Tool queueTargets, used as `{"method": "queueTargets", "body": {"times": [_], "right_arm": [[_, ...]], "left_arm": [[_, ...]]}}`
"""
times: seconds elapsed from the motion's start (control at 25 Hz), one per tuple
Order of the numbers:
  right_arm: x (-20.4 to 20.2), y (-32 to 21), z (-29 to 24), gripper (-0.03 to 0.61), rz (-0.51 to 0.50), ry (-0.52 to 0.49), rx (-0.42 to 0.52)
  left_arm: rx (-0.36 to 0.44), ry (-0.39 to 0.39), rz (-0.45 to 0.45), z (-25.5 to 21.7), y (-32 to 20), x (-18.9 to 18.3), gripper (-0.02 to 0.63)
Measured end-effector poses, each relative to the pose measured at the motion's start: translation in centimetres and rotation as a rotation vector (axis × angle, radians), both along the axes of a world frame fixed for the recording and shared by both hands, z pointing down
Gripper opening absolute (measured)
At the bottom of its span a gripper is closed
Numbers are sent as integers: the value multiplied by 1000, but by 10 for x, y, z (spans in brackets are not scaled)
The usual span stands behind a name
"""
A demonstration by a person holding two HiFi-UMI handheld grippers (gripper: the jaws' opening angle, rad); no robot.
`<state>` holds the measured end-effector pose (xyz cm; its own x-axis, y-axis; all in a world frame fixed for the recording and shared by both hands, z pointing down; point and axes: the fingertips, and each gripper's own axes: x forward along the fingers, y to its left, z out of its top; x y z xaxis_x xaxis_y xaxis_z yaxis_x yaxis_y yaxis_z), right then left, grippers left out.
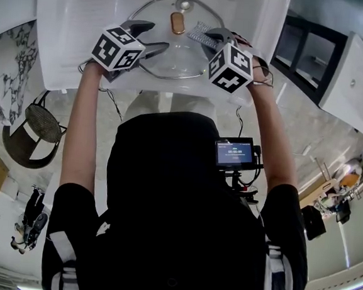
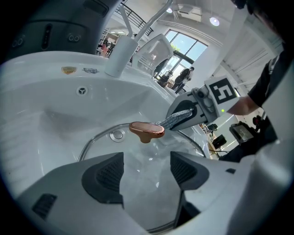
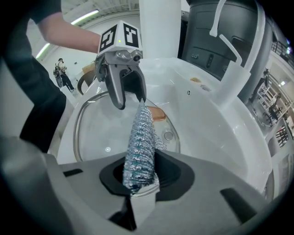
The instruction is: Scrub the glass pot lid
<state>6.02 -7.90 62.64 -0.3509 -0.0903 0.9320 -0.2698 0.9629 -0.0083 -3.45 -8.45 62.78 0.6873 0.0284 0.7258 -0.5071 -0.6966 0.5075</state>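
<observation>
**A:** Which step are you in now?

**B:** I think I am at the very start of the scrubbing. My right tongs (image 3: 140, 180) are pressed together on a metal scrubber (image 3: 139, 142), which sticks out straight ahead of them. My left tongs (image 2: 146, 161) are spread, with nothing between them except the glass below.

**A:** And where is the lid?

**B:** The lid (image 1: 175, 57) lies flat in the white sink (image 1: 79, 18), under and in front of both tongs. Its brown knob (image 2: 147, 130) stands up just ahead of my left tongs. The tip of the scrubber comes in from the other side, close beside that knob. I cannot tell if the scrubber is touching the glass.

**A:** Do your left tongs hold the lid?

**B:** No. They hang over its near edge, on the side across from my right tongs. I cannot tell if they rest on the rim.

**A:** What does the next move need?

**B:** In my judgement, the lid must first be made steady, because smooth glass may slide in a sink. So my left tongs should close on the rim or press down on it. Then my right tongs should lower the scrubber until it lies on the glass and rub around the knob, not against it. The grip on the scrubber must be firm so it does not slip out.
</observation>
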Motion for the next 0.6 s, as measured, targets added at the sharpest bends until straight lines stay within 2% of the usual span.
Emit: {"method": "queueTargets", "body": {"times": [0.6], "right_arm": [[5, -39, 33, 69, 58, 14, -47]], "left_arm": [[5, 10, -1, -2, -1, 1, 290]]}}
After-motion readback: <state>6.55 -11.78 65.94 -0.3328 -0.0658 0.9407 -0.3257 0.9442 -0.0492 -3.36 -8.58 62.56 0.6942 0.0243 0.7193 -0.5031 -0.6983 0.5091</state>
